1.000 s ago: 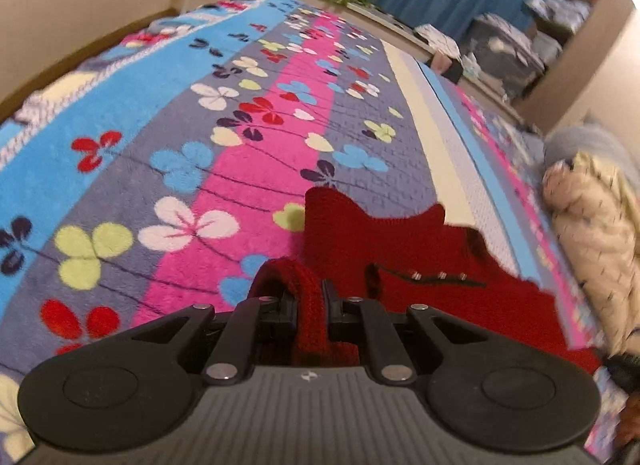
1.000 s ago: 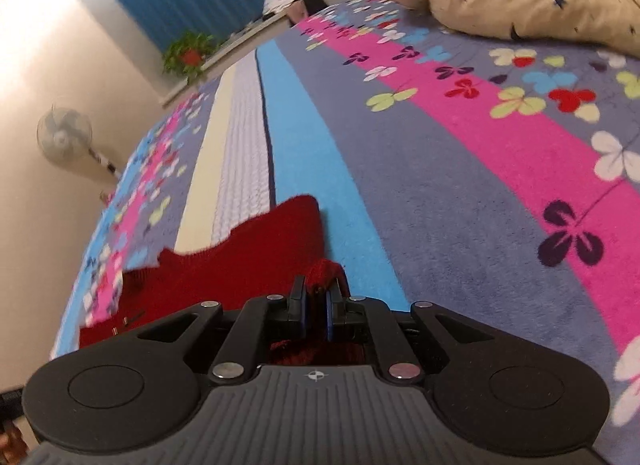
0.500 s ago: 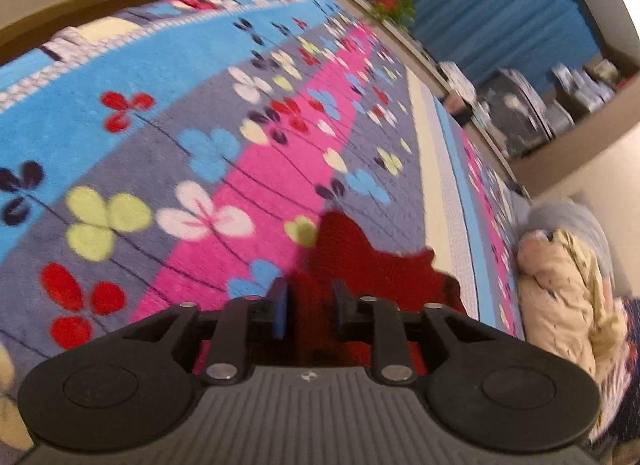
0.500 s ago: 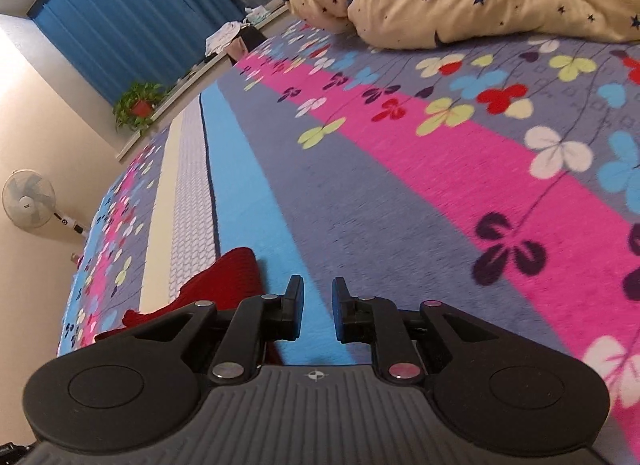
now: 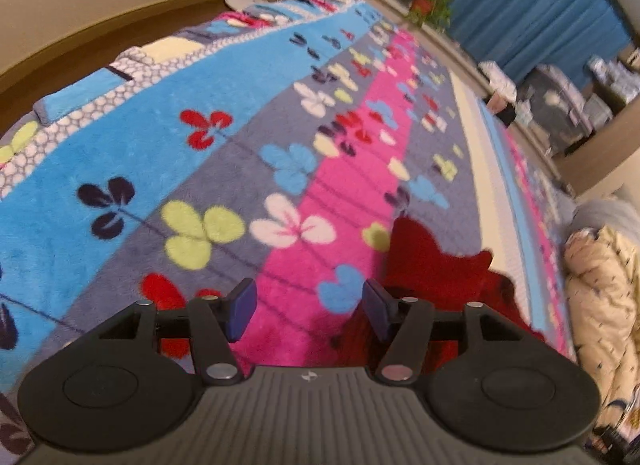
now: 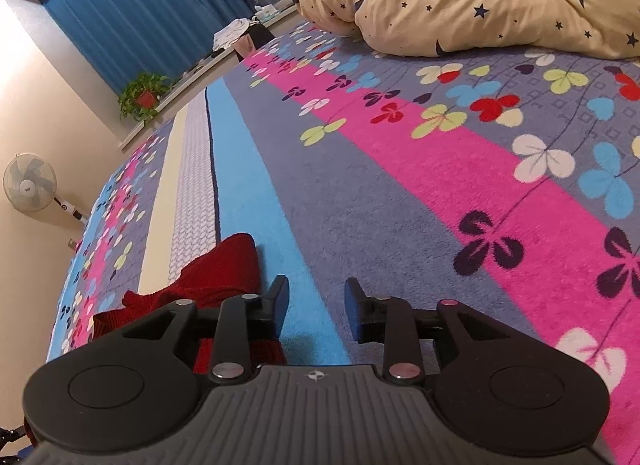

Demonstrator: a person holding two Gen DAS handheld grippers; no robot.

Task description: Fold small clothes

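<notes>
1. Both tools empty: left tool [image 5: 306,307] and right tool [image 6: 314,307] have jaws spread apart, nothing between them.
2. Red knit garment [image 5: 436,265] lies on the bed blanket [image 5: 160,153]: ahead-right of the left tool, ahead-left of the right tool [image 6: 224,269].
3. Judgement: a fold looks laid; next grip not yet taken.
4. For a clean next fold: pick two matching edge points, clamp knit only, not blanket pile.
5. Lift both sides level, lay edge on edge, release once flat.
</notes>
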